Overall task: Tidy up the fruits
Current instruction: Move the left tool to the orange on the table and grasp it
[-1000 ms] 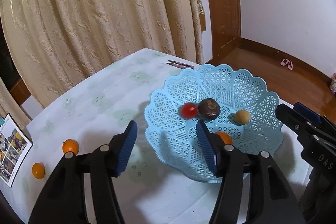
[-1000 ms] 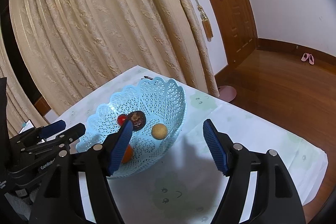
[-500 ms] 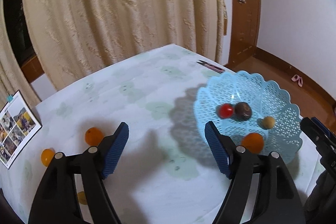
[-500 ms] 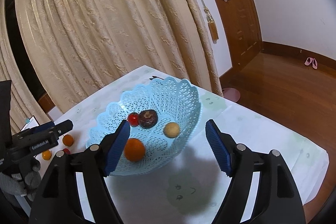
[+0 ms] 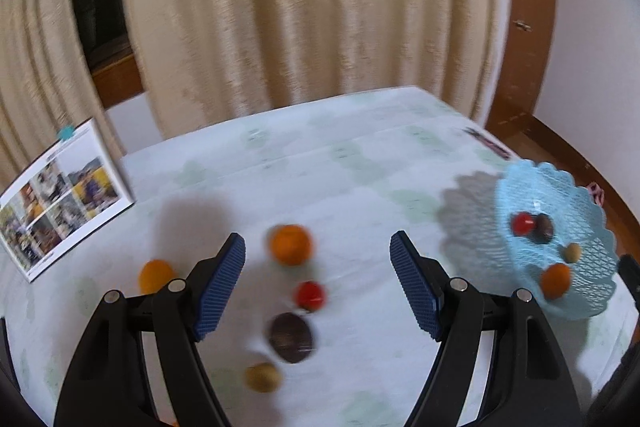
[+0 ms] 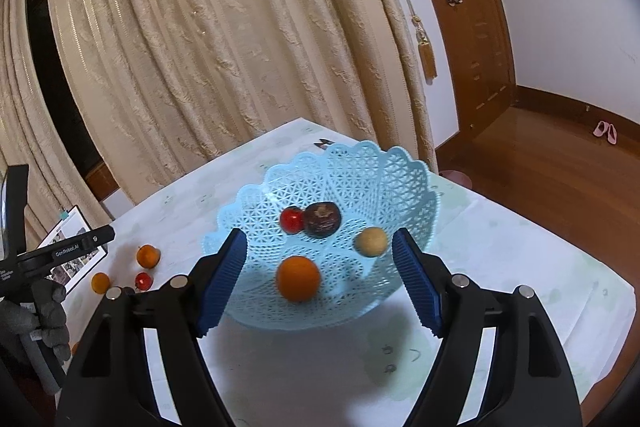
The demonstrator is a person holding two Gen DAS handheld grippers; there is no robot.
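My left gripper (image 5: pixel 318 285) is open and empty above loose fruit on the table: an orange (image 5: pixel 290 244), a red tomato (image 5: pixel 309 295), a dark purple fruit (image 5: pixel 291 337), a tan fruit (image 5: pixel 262 377) and a small orange (image 5: pixel 155 275) to its left. The blue lattice basket (image 5: pixel 592 303) lies at the right. My right gripper (image 6: pixel 318 277) is open and empty over the basket (image 6: pixel 360 167), which holds an orange (image 6: pixel 298 278), a tomato (image 6: pixel 291 219), a dark fruit (image 6: pixel 322 218) and a tan fruit (image 6: pixel 371 241).
A photo booklet (image 5: pixel 60 195) lies at the table's left edge. Small scissors (image 6: pixel 324 143) lie behind the basket. Curtains hang close behind the table. The table's right edge drops to a wooden floor (image 6: pixel 560 187).
The left gripper has swung left, away from the basket, to above the loose fruit on the table; its view is blurred by motion. The right gripper has edged closer over the basket.
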